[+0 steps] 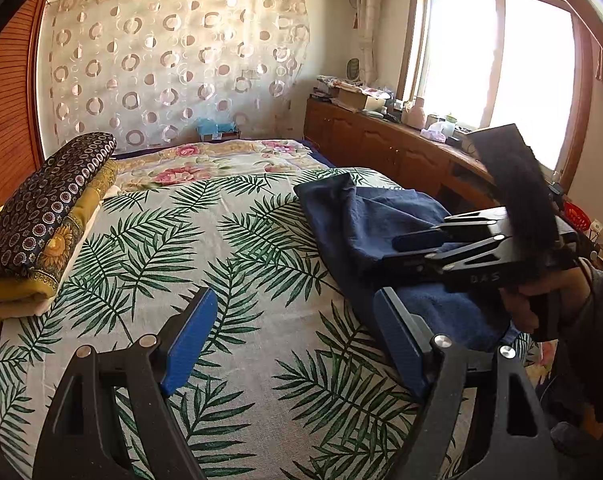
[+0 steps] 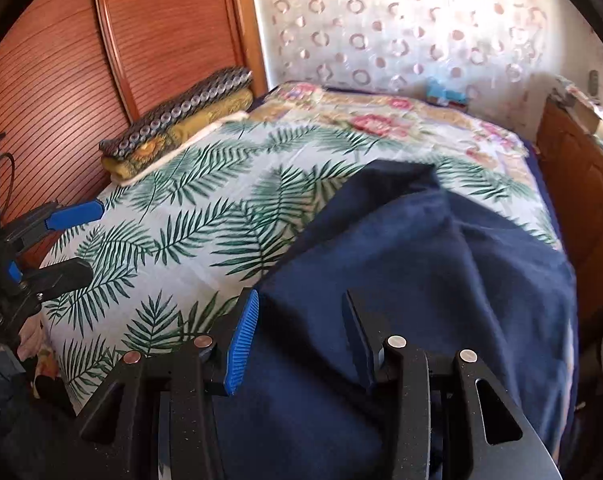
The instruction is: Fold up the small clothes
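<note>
A dark navy garment (image 1: 365, 216) lies rumpled on the right side of the leaf-print bed sheet (image 1: 205, 240), with its far corner standing up in a fold. In the right wrist view the navy garment (image 2: 421, 260) fills the lower right. My right gripper (image 2: 301, 300) hovers just over it with its jaws apart; cloth shows below the gap and the pads do not press on it. A hand holds that right gripper (image 1: 391, 254) above the garment's near part. My left gripper (image 1: 295, 300) stands open over bare sheet left of the garment, holding nothing; the left gripper (image 2: 89, 240) also shows at the bed's edge.
A folded stack of patterned fabrics (image 1: 49, 220) lies at the bed's left side by the wooden wardrobe (image 2: 61, 60). A floral blanket (image 1: 205, 164) covers the far end. A cluttered wooden cabinet (image 1: 381, 144) runs along the right under the window.
</note>
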